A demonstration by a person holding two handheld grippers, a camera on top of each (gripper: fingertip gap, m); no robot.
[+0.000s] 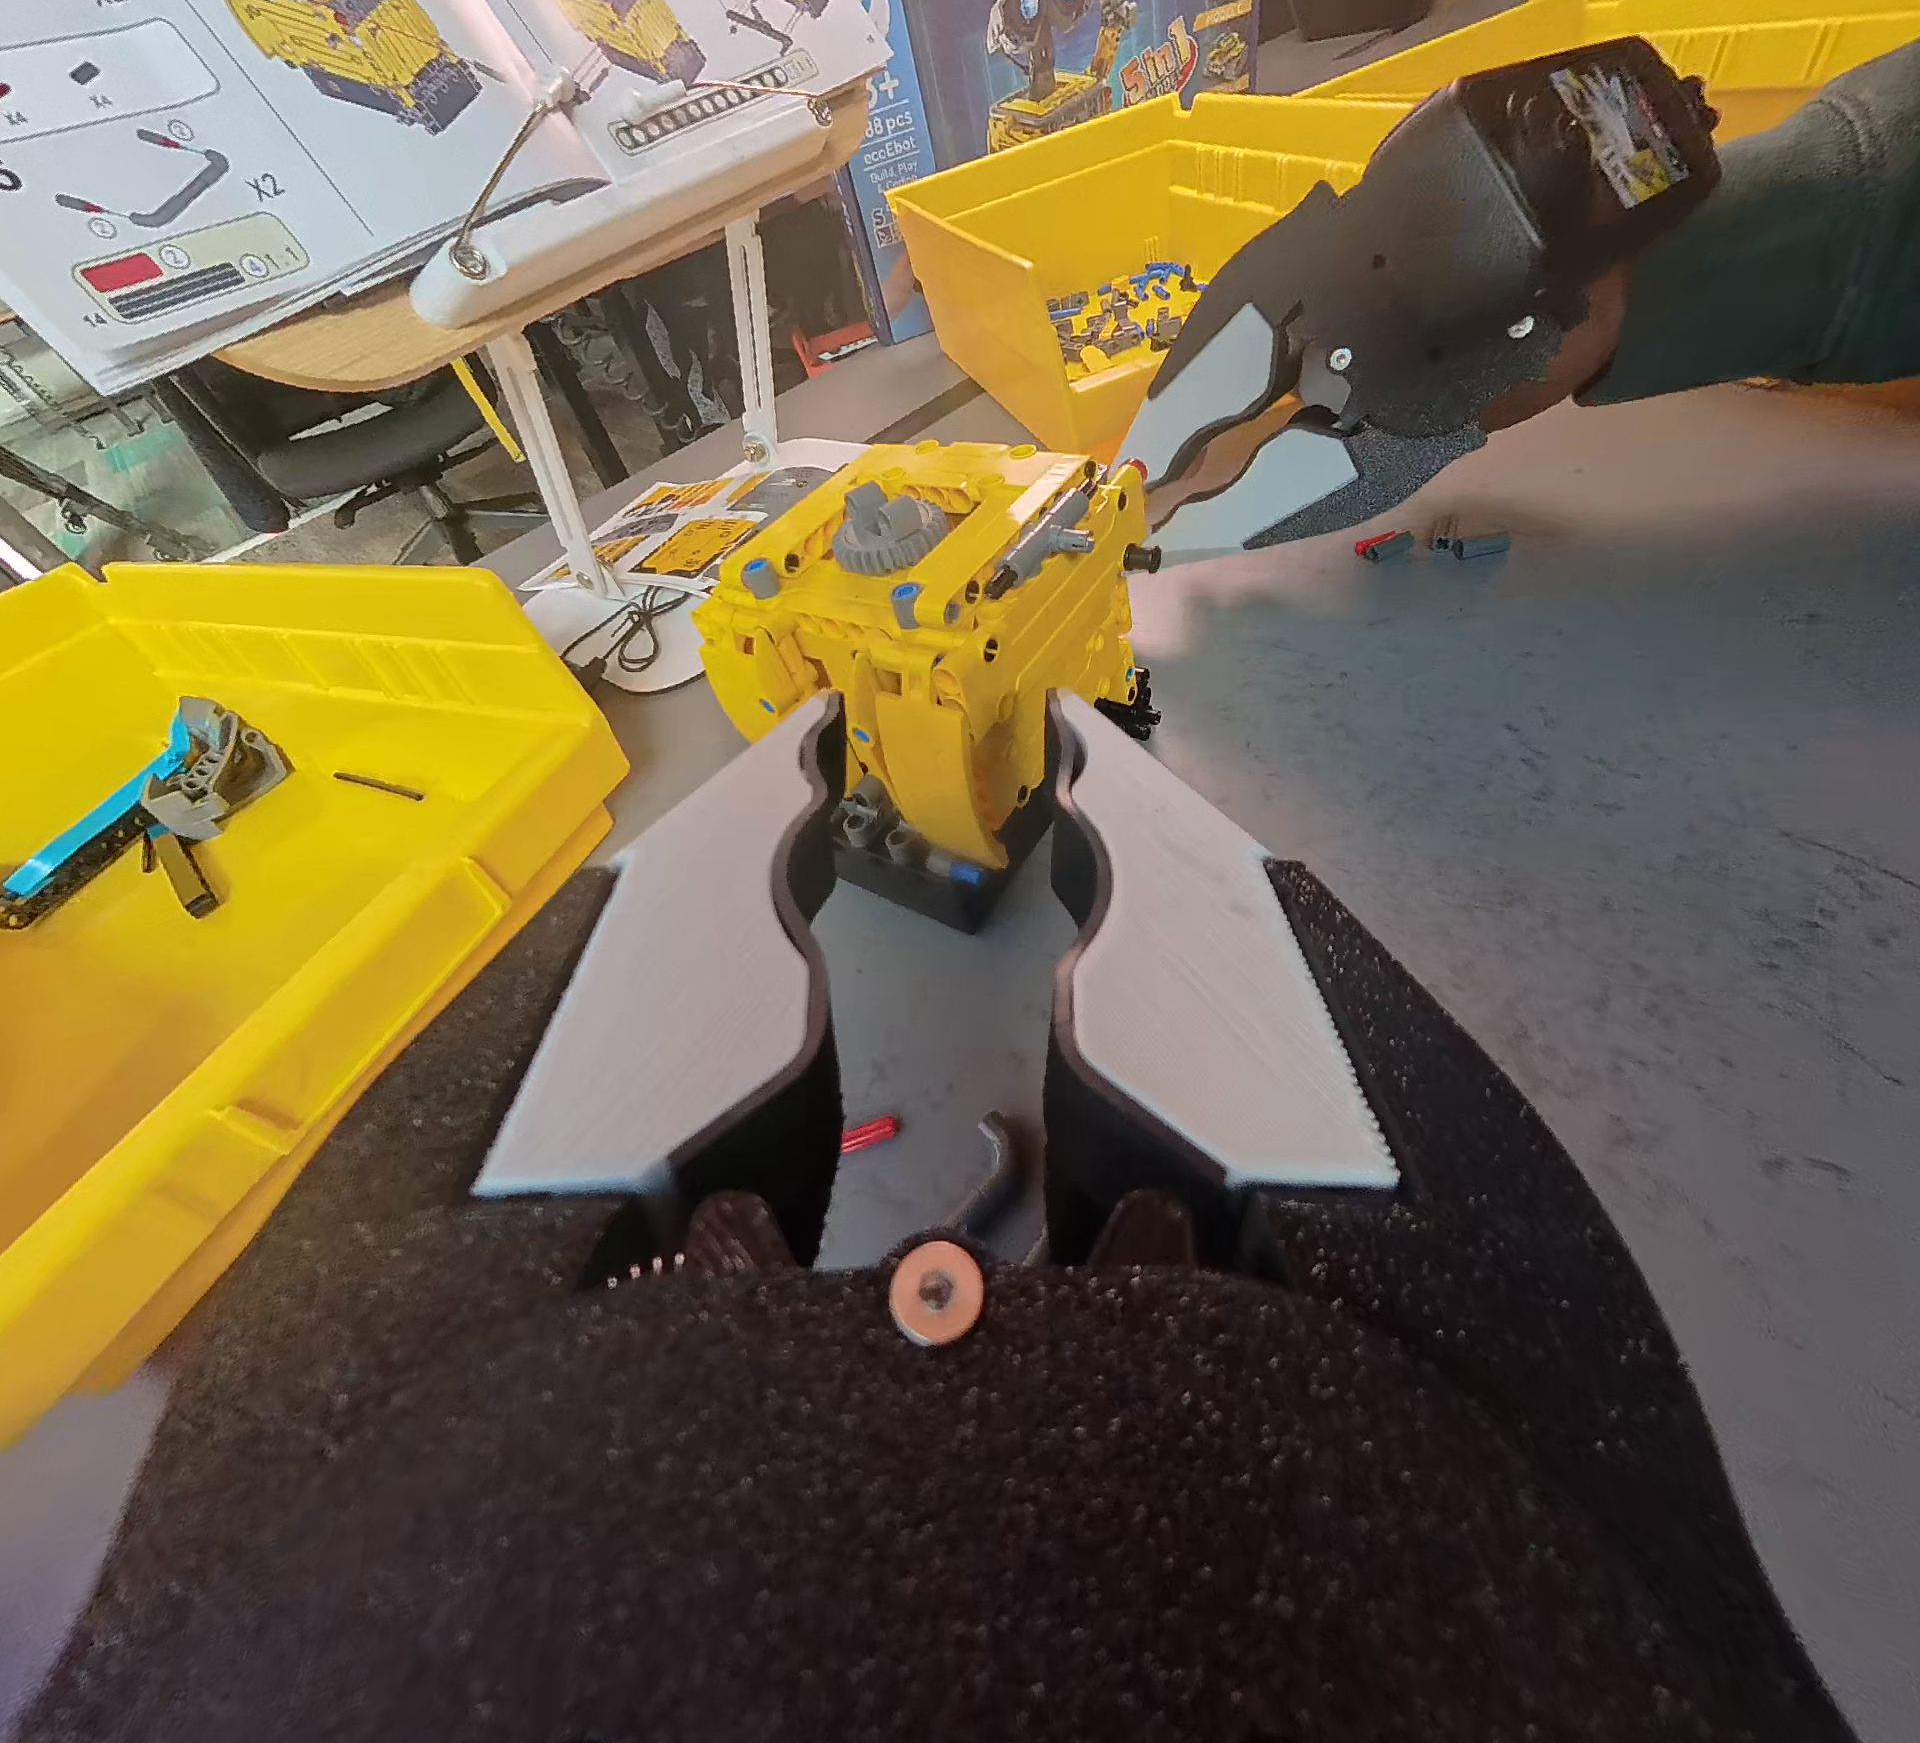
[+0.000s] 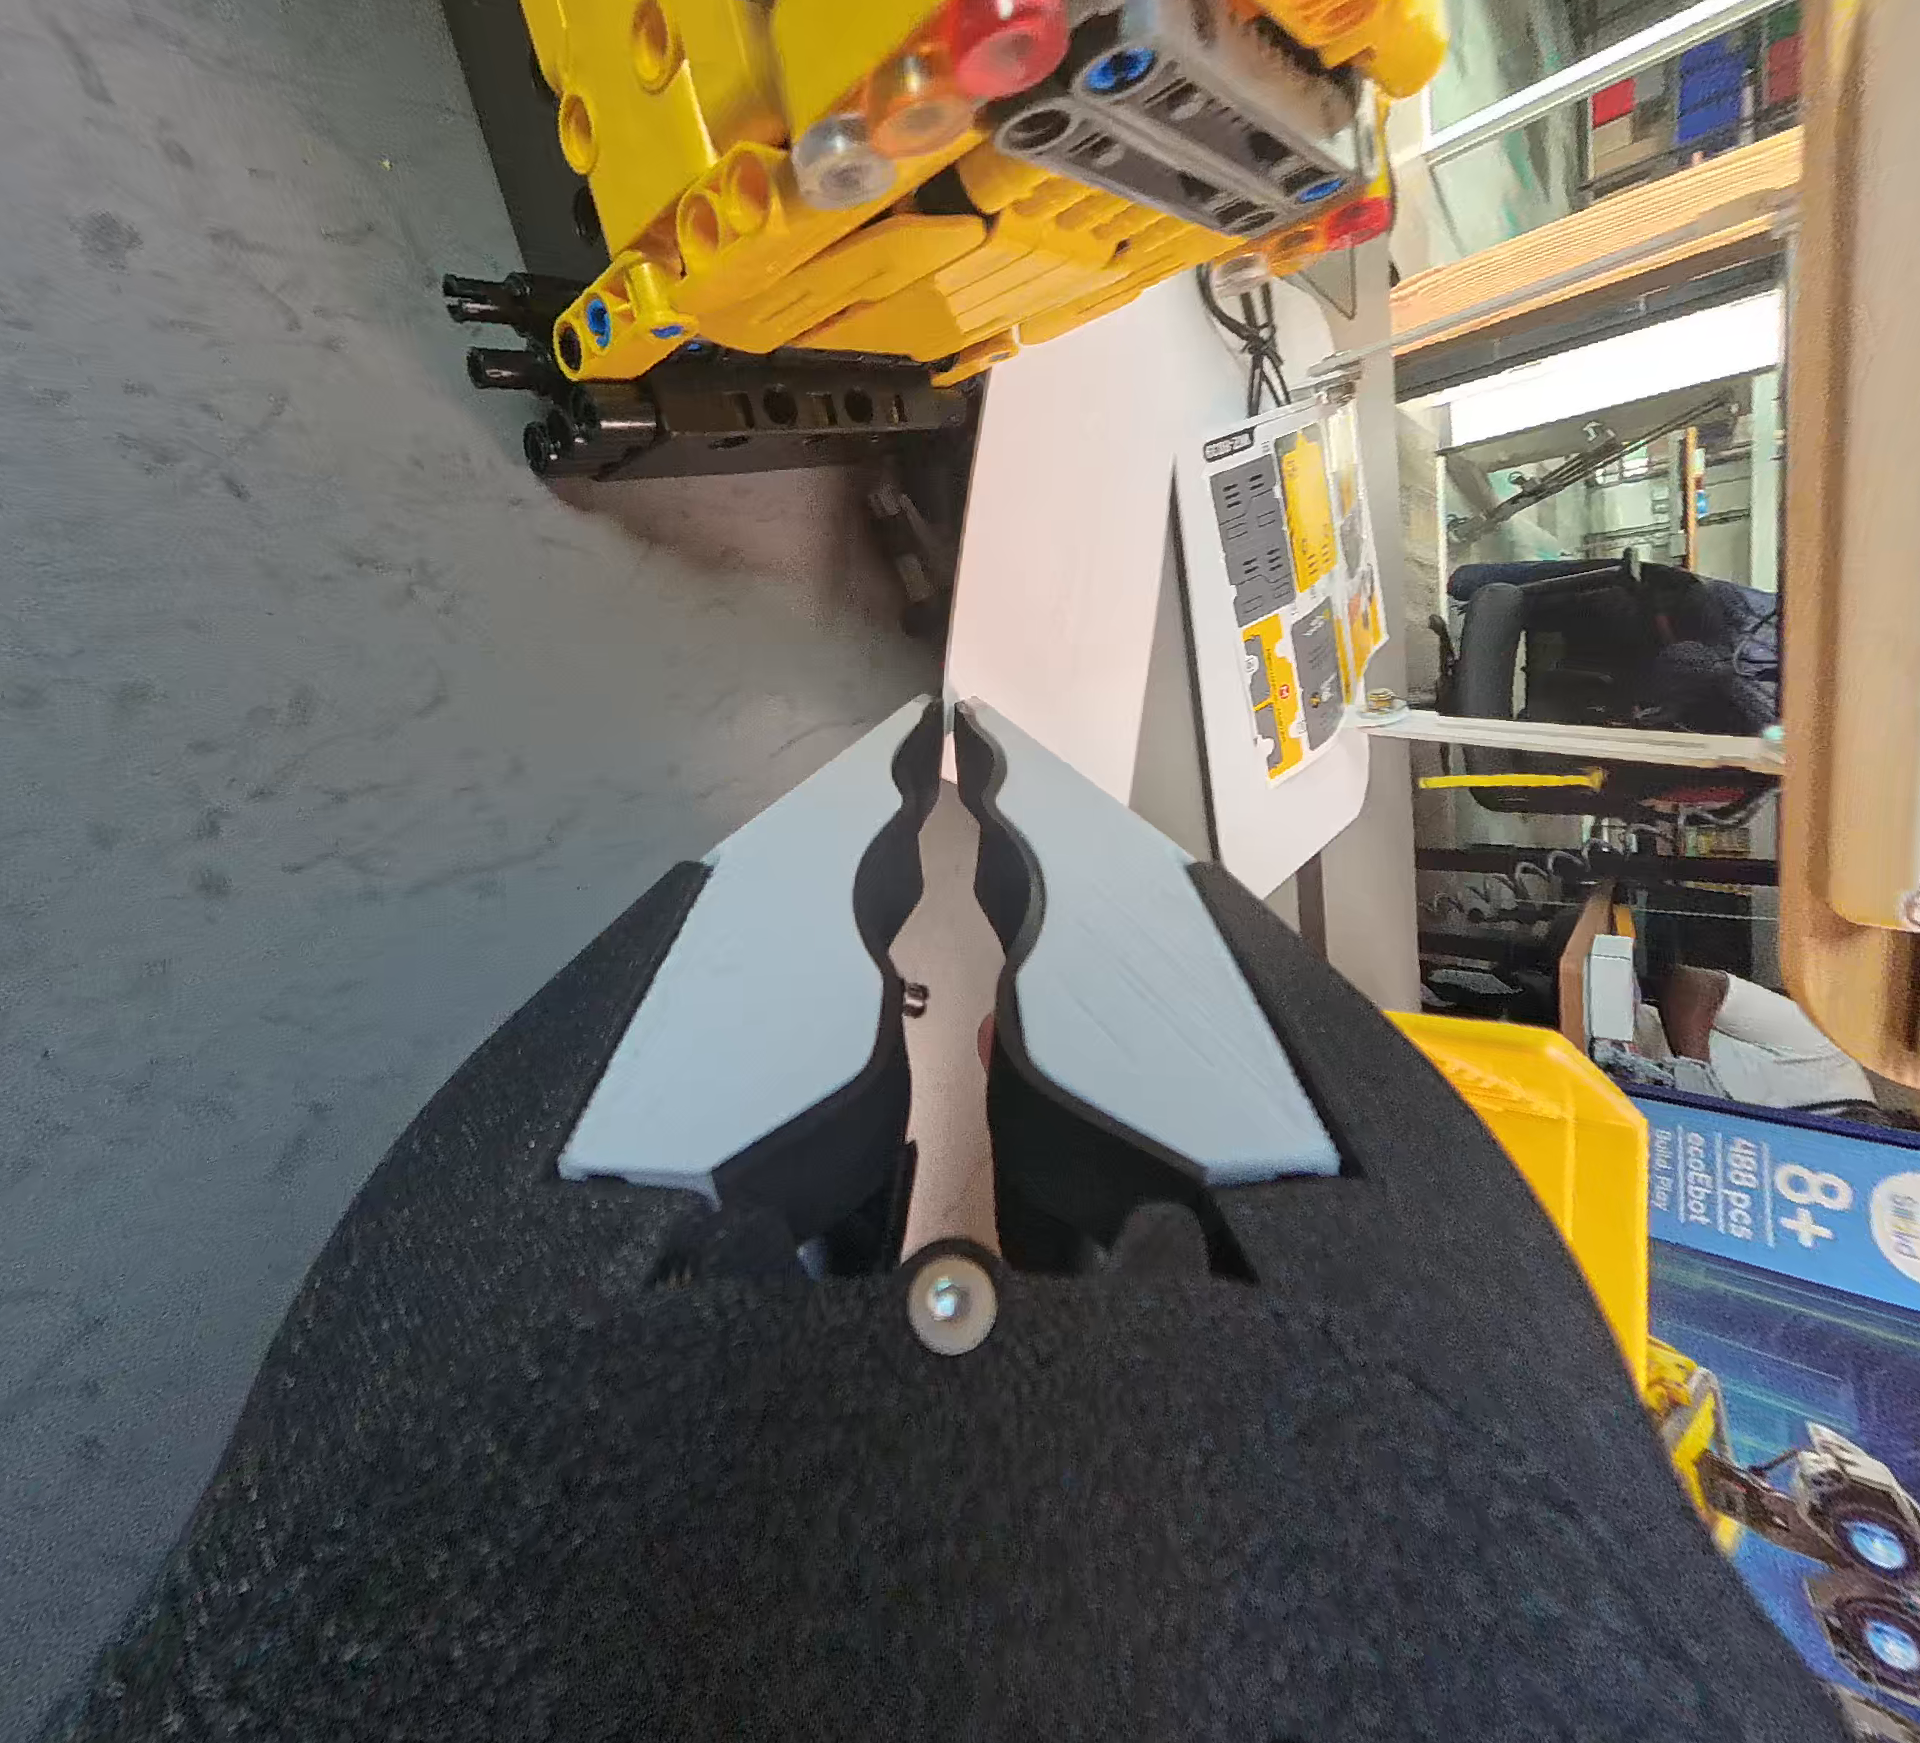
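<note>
A yellow brick-built model (image 1: 914, 613) on a black base stands on the grey table (image 1: 1507, 862). It has a grey gear on top. My left gripper (image 1: 945, 706) has one finger on each side of the model's lower front and is shut on it. My right gripper (image 1: 1143, 514) comes in from the right, its tips beside the model's upper right corner next to a red stud. In the right wrist view the right gripper (image 2: 948, 706) is shut with nothing between the fingers. The model (image 2: 831, 31) fills the top of that view, a little beyond the tips.
A yellow bin (image 1: 343, 862) at left holds a blue and grey sub-assembly (image 1: 156, 800). Another yellow bin (image 1: 987, 280) behind holds several small parts. An instruction booklet (image 1: 260, 83) rests on a stand, with the kit box (image 1: 1060, 31) behind. Loose pieces (image 1: 1455, 545) lie at right; a red pin (image 1: 868, 1134) lies under my left gripper. Some 20 cm of space lies between my two pairs of fingers.
</note>
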